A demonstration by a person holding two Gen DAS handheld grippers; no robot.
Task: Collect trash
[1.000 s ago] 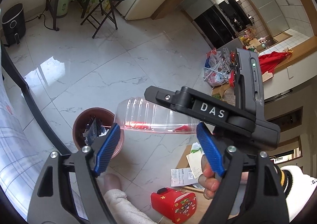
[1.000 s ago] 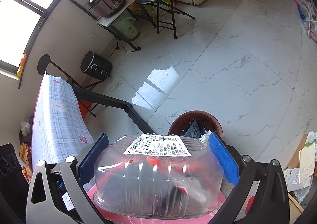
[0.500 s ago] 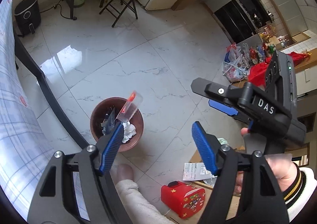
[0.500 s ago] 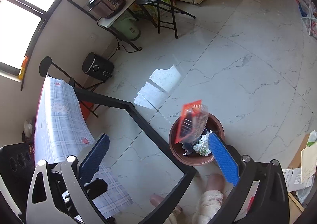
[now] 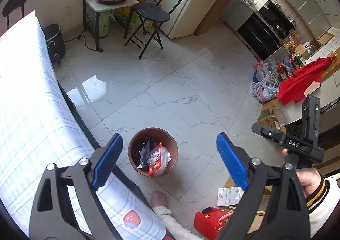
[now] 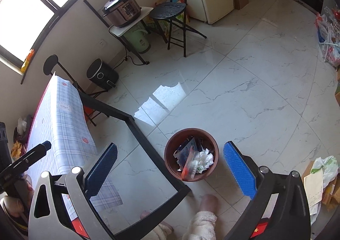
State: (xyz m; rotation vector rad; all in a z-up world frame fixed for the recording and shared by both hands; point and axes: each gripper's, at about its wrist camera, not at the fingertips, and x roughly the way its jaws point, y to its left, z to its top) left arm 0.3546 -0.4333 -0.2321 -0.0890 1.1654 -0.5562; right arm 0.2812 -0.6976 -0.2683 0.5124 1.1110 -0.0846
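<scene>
A brown round bin [image 5: 153, 129] stands on the marble floor beside the table's leg. Inside it lies a clear plastic container with a red rim [image 5: 156, 160], on crumpled white tissue and dark wrappers. My left gripper [image 5: 170, 162] hangs high above the bin; its jaws are opening and nothing is between them. In the right wrist view the bin [image 6: 191, 129] holds the same container [image 6: 189, 164] beside the white tissue [image 6: 205, 159]. My right gripper [image 6: 170, 168] is open and empty above it. Its black housing [image 5: 294, 144] shows at the right, held by a hand.
A table with a plaid cloth [image 5: 31, 123] and black frame [image 6: 148, 144] runs along the left. A slippered foot [image 6: 208, 201] stands just before the bin. A red box [image 5: 212, 220], papers [image 5: 228, 193] and cartons lie at the lower right. A stool [image 5: 150, 12] stands far back.
The right gripper let go of the clear container, which dropped into the bin. Both grippers rose and drew back from the bin. The left jaws narrowed, then widened again.
</scene>
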